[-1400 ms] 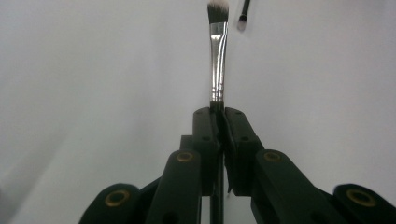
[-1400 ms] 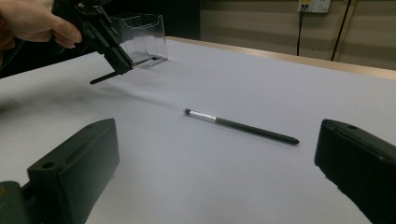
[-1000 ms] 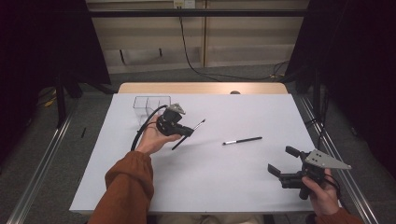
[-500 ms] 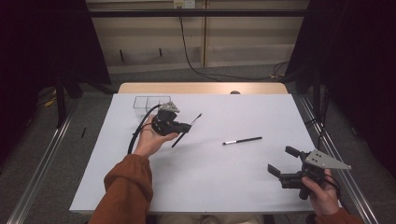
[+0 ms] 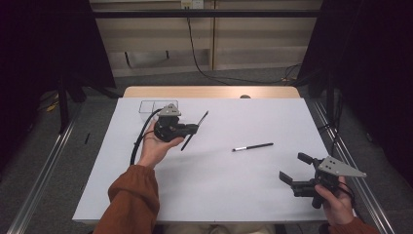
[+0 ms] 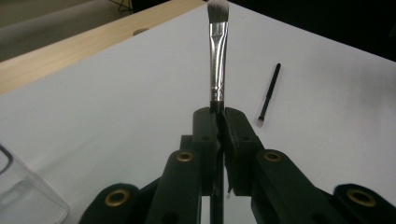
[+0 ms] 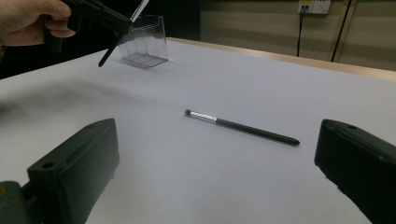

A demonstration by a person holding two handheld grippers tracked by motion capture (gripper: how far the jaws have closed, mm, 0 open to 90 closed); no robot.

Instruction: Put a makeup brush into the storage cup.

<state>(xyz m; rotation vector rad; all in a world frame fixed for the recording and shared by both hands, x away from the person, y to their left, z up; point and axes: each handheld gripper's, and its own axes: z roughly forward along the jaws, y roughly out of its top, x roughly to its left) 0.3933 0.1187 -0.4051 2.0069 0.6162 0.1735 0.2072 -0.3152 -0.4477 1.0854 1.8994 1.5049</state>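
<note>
On white table point(image 5: 204, 190), wood edge, dim grey floor point(image 5: 44, 161)

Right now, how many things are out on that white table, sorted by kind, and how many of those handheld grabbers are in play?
Makeup brushes: 2, one clamped in the left gripper as the held brush, one loose brush lying on the table.
Clear plastic organisers: 1, the clear organiser at the far left.
Grippers: 2, counting the right gripper, open and empty.
Total: 5.
</note>
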